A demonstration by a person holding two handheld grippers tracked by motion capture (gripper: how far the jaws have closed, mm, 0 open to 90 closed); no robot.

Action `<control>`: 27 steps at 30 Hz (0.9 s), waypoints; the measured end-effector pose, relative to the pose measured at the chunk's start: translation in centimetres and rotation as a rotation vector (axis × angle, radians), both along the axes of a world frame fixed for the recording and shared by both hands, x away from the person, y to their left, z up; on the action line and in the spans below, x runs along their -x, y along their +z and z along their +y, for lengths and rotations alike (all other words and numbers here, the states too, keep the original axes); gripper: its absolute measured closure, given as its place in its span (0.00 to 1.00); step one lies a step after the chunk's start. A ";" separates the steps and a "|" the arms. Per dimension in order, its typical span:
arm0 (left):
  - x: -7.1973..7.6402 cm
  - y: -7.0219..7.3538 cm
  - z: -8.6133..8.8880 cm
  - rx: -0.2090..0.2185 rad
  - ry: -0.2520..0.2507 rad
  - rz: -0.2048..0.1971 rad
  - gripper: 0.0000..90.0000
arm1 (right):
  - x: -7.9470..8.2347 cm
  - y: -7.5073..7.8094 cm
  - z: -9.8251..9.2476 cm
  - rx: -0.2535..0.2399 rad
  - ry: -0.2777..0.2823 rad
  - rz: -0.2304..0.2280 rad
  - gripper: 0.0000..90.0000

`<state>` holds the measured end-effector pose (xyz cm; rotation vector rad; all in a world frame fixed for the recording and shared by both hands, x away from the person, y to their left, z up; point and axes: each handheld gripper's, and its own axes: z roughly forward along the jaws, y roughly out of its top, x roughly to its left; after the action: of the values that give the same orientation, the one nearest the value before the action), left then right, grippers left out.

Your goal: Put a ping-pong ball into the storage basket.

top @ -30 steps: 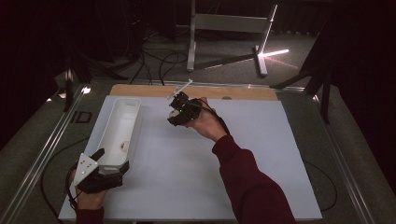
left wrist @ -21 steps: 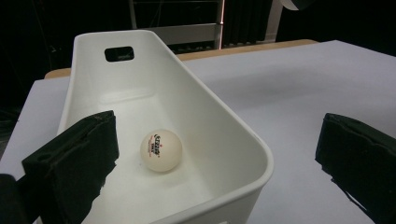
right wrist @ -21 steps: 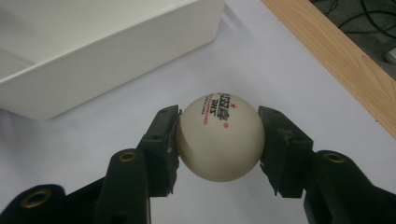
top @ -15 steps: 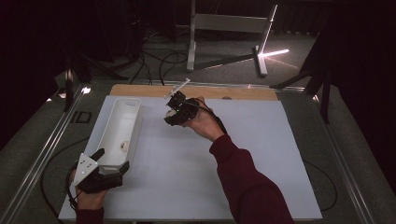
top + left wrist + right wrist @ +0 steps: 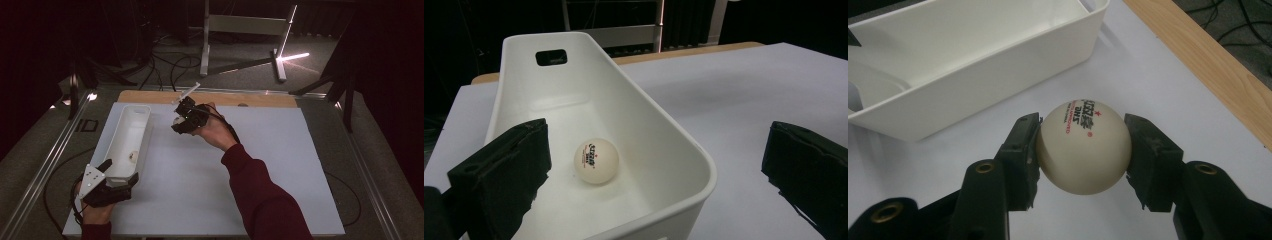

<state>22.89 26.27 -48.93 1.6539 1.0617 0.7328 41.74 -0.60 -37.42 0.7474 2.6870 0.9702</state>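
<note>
Ping-pong ball (image 5: 1082, 146) sits pinched between my right gripper's (image 5: 1083, 150) two jaws, held above the white mat (image 5: 210, 185) just right of the white bin's (image 5: 125, 142) far end. My left gripper (image 5: 654, 170) rests at the bin's near end with its jaws spread wide, straddling the near right wall, I think without touching it. A second ball (image 5: 596, 160) lies inside the bin.
</note>
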 end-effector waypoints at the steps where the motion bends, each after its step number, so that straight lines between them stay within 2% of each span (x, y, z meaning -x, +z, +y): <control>1: 0.0 0.0 0.0 0.000 0.000 -0.001 0.00 | 0.0 0.0 0.0 -0.001 0.004 -0.002 0.56; 27: 0.0 0.0 -0.1 0.004 -0.001 0.001 0.00 | 0.3 1.0 1.2 -0.049 0.027 0.005 0.56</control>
<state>22.93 26.14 -48.95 1.6514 1.0621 0.7284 41.47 0.56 -36.45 0.7250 2.6935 1.0449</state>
